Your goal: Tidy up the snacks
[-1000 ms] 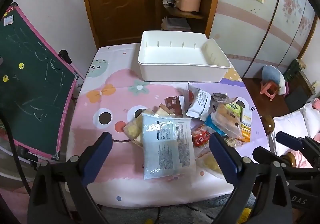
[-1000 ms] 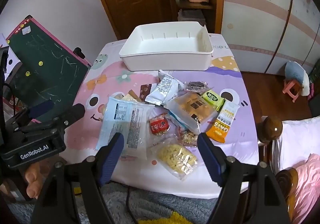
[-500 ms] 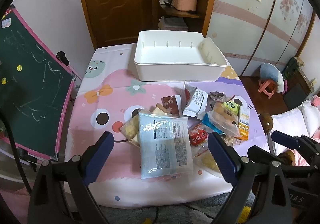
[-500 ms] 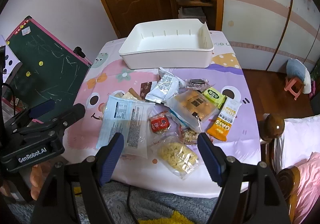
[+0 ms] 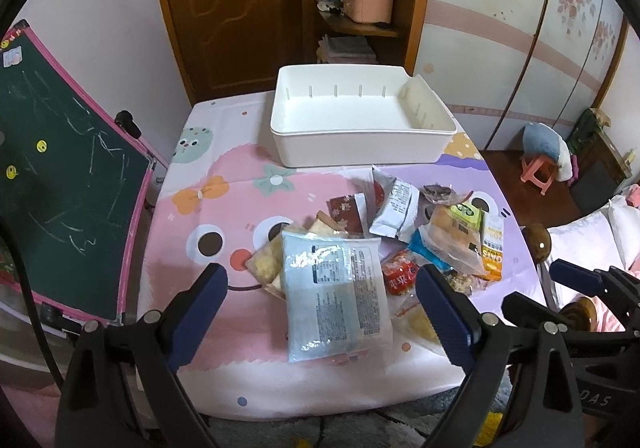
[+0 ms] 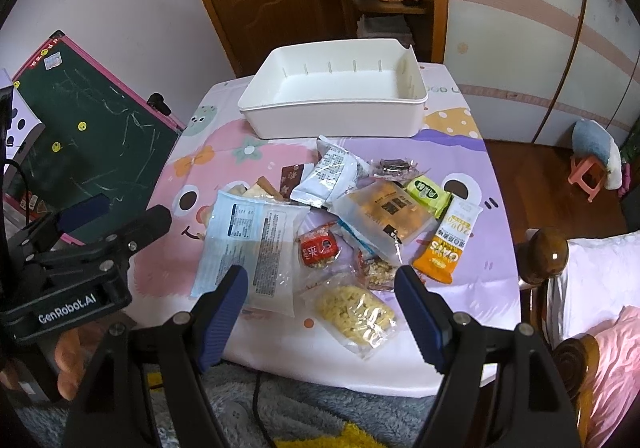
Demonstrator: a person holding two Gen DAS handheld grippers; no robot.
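Nothing is sorted yet: the snacks [image 6: 340, 224] lie heaped on the tabletop [image 5: 208, 312], the white bin [image 5: 360, 128] empty. Both hand-held grippers, left [image 5: 320, 312] and right [image 6: 320, 304], hover wide and empty; next, one must descend onto a packet

Bin [image 5: 360, 152] was smooth matt white plastic. Snack packets [image 6: 256, 244] were glossy, crinkled film, some clear. Printed cloth [image 5: 192, 208] covering the bench looked matt; door [image 5: 224, 8] was semi-gloss varnished wood.

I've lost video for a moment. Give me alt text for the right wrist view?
The open right gripper hovers empty over a heap of snack packets on a cartoon-print table, a clear bag of yellow snacks nearest. An empty white bin stands beyond the heap.
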